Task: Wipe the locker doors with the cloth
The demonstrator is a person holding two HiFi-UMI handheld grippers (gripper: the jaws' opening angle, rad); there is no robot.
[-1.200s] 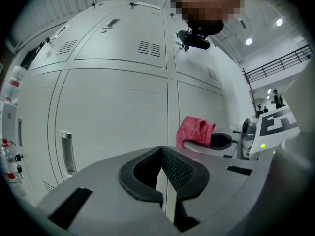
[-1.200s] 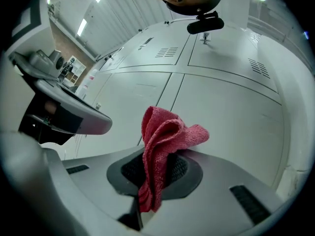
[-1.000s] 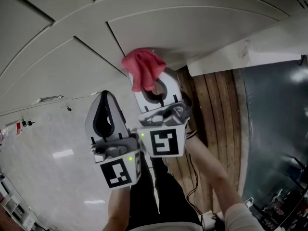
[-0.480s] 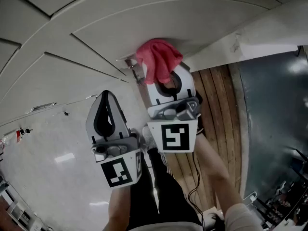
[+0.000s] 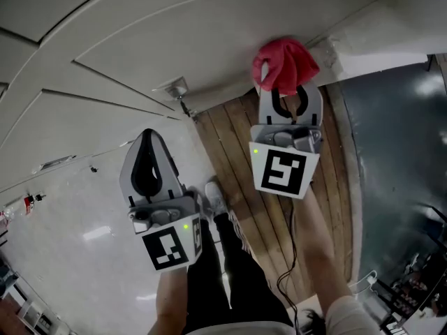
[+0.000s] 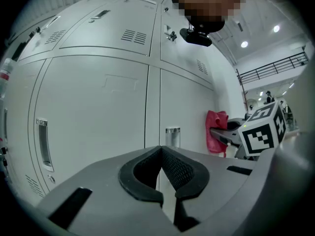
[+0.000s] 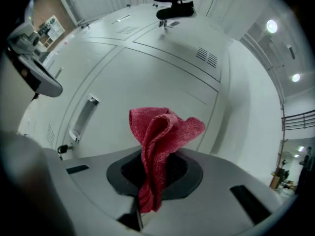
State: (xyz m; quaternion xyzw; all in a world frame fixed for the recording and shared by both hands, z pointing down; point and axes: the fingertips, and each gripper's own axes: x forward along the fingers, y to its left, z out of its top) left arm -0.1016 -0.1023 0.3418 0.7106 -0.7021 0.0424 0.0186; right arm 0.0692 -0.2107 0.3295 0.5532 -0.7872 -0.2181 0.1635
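My right gripper is shut on a bunched red cloth, held up against the lower edge of a pale grey locker door. In the right gripper view the red cloth sticks up from between the jaws, facing the locker door with its handle. My left gripper hangs lower left, jaws shut with nothing between them. The left gripper view faces locker doors, with the cloth and the right gripper's marker cube at the right.
Wooden floor boards run below the lockers, beside a glossy white floor and a dark mat. A latch sticks out at the door's lower corner. The person's legs and shoe stand underneath, with a cable.
My right gripper has swept the red cloth rightward along the locker's lower edge, from near the latch to the right corner. The left gripper has barely moved.
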